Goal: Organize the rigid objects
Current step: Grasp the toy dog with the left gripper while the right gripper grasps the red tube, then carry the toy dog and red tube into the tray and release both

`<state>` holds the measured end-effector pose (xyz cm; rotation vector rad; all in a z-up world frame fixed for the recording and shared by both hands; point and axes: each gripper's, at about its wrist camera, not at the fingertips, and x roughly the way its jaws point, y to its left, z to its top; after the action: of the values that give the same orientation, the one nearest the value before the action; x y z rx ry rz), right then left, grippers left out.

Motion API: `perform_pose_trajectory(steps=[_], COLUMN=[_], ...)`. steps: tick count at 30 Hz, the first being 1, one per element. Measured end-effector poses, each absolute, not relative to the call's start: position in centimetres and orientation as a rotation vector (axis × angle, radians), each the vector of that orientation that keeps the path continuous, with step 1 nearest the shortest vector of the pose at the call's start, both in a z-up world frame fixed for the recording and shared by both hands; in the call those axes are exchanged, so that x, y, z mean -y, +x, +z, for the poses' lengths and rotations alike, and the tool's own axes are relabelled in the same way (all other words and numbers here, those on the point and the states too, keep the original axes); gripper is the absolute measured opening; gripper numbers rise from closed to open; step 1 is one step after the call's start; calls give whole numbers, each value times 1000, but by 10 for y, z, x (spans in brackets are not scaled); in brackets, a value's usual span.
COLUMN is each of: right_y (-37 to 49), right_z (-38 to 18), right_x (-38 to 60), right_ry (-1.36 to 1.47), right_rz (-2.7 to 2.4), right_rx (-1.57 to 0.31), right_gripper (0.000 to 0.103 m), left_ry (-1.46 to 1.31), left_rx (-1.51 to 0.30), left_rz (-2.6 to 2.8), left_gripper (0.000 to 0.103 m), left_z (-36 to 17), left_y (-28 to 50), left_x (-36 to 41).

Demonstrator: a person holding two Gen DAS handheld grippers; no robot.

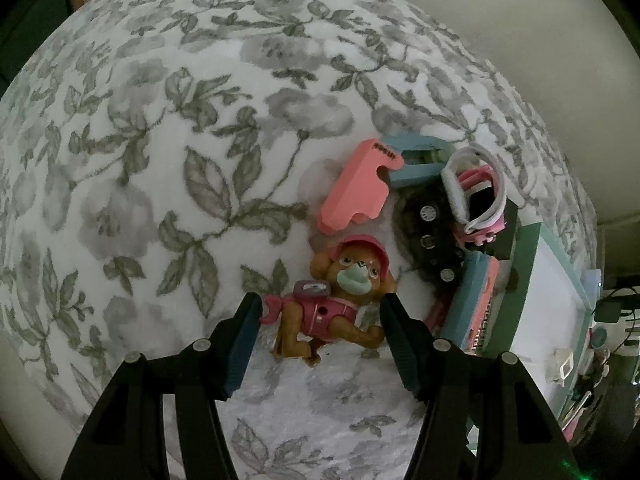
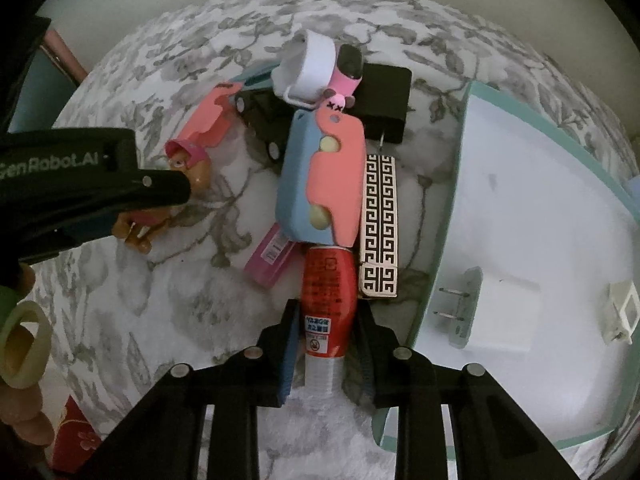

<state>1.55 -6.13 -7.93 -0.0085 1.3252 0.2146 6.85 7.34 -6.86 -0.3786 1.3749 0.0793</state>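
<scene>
While tipped steeply downward: right hand-held gripper (image 2: pixel 329 330) clamping red tube (image 2: pixel 330 300), left hand-held gripper (image 1: pixel 320 312) (released) straddling toy dog (image 1: pixel 336 300).

Floral grey-and-white bedspread (image 1: pixel 168 184) carrying it all; brown toy dog (image 1: pixel 340 300) on its side; pink foam piece (image 1: pixel 356 188) just beyond; red tube (image 2: pixel 330 292), pink packet (image 2: pixel 268 260), patterned box (image 2: pixel 379 224) near a teal-rimmed tray (image 2: pixel 472 96).
</scene>
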Motion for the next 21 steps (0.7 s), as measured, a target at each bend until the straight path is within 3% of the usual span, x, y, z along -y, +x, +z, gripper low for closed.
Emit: perform_pose_trajectory(steps=[21], right_y=[10], right_z=[-25], right_x=[91], right_ry=[79], right_rz=[259], right_rx=[-1223], right_gripper=[26], left_ry=[-366], left_rx=[-1244], left_rz=[11], left_gripper=[62], left_z=[-20], left_y=[67], left_x=[-67])
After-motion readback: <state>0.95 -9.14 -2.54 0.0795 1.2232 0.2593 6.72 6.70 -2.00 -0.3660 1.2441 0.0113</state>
